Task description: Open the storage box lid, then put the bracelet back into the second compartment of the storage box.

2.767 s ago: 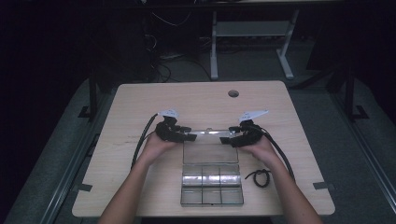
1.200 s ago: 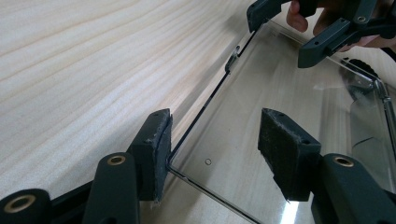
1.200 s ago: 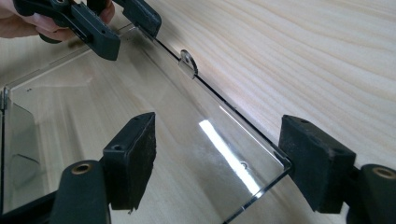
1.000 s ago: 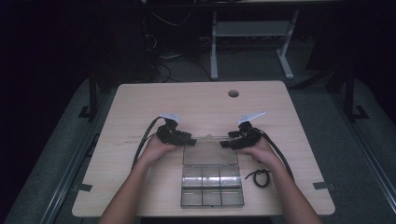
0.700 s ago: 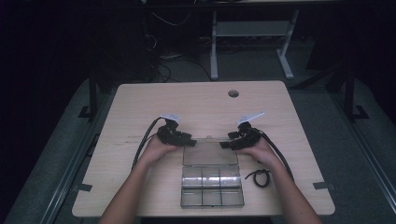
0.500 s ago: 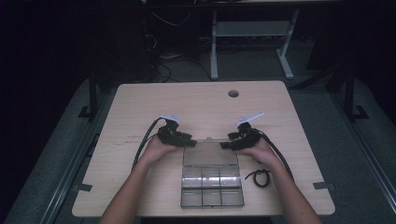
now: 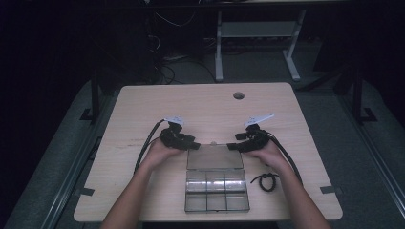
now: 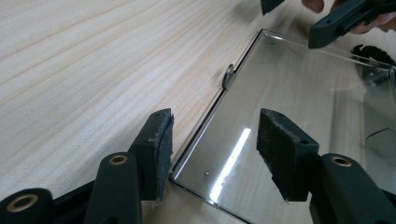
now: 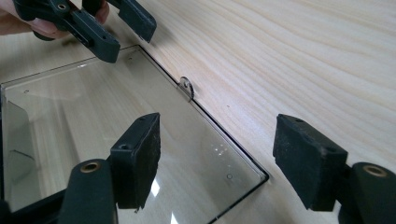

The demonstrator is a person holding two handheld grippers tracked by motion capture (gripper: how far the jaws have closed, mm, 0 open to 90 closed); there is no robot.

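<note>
High view: pale wooden table [image 7: 143, 109] amid a dark room.

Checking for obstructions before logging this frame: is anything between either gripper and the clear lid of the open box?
Nothing visible. The lid lies flat on the table. The left gripper has open jaws on either side of one far corner, the right gripper on either side of the other. The black loop lies off to the side.

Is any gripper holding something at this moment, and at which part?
Nothing is held. The left gripper and right gripper stand open at the far corners of the clear lid, pads not pressing it.
</note>
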